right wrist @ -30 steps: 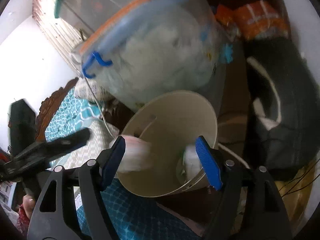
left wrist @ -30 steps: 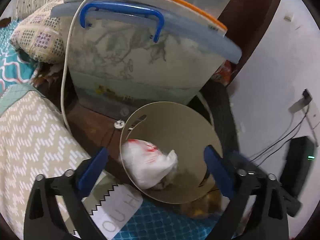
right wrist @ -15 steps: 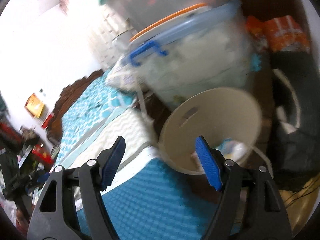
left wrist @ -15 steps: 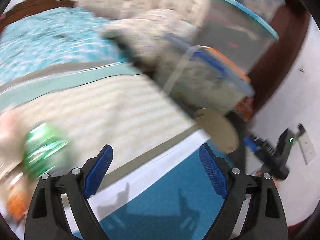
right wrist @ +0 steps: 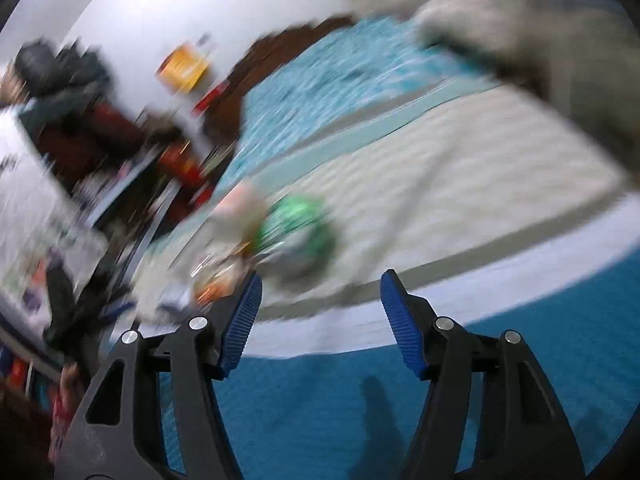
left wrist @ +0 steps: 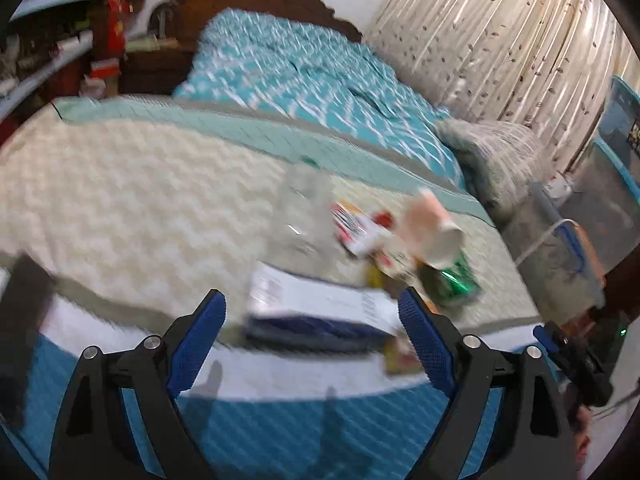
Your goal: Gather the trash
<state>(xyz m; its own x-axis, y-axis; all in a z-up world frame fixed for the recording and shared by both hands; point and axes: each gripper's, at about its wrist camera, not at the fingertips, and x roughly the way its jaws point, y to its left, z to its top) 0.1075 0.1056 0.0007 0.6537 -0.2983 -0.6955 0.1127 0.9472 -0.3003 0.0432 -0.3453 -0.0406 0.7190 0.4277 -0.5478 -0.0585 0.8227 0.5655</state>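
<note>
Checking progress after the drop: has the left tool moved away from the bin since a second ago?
Yes. The left tool has swung from the bin to the bed, now over the white box.

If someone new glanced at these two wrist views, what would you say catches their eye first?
Probably the heap of trash on the pale zigzag bedspread: a white-and-blue carton nearest the left gripper, a shiny green wrapper and a clear plastic bottle behind it. The right gripper, empty with its jaws just closing, faces the blurred green wrapper too.

Home bedroom: bed [left wrist: 280, 64], curtains [left wrist: 500, 40]
</note>
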